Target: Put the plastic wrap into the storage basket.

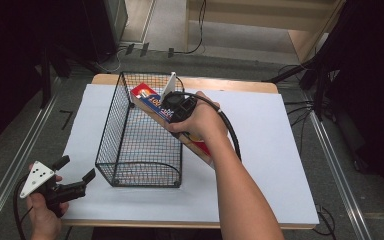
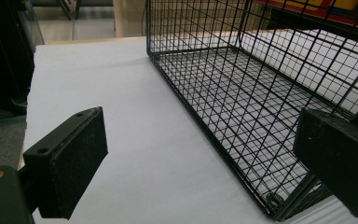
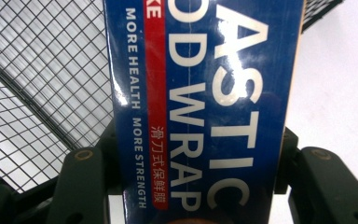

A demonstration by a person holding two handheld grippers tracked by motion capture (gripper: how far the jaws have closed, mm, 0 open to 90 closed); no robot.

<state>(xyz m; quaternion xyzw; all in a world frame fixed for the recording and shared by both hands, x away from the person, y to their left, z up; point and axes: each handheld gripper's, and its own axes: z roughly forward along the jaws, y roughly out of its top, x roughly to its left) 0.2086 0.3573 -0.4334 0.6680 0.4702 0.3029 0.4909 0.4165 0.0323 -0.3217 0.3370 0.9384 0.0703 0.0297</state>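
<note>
The right tongs (image 1: 172, 107) are clamped on a long box of plastic wrap (image 1: 152, 104), blue and red with white letters. In the right gripper view the two black jaws press on both long sides of the box (image 3: 205, 107). The box is held tilted over the right edge of a black wire basket (image 1: 130, 150); its far end reaches over the inside of the basket, and its near end sticks out behind the person's right hand (image 1: 200, 122). I cannot tell if the box touches the wire rim.

The basket stands on a white sheet (image 1: 275, 165) that covers the table (image 1: 230, 84). It is open at the top.

The left tongs (image 1: 75, 172) are held near the front left corner of the sheet, just beside the basket. Their jaws are wide apart with nothing between them. In the left gripper view they point along the left side of the basket (image 2: 242, 93).
</note>
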